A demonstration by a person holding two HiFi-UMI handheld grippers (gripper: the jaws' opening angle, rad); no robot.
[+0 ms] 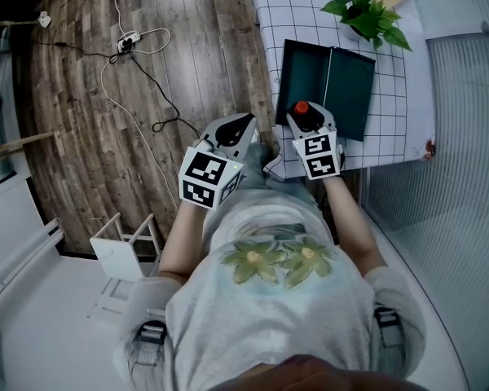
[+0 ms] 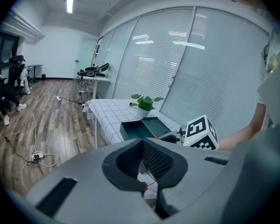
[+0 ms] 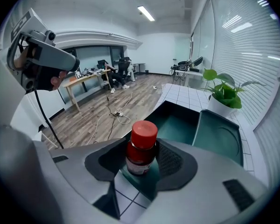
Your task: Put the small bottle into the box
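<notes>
Right claw is clamped on the small red-capped bottle with the dark red body, pads on both sides of it. The bottle sits upright in the grip, right by the near edge of the dark green open box, which I'm seeing from the head view. Under it in the right gripper view I get a bit of green box and a bit of cloth.

The box's hinged lid lies flat on its right, on the white grid-pattern tablecloth. A leafy green plant in a white pot stands behind the box.

Left claw has its pads together with nothing between them. I've got it off the table's left side, over the brown wood floor.
</notes>
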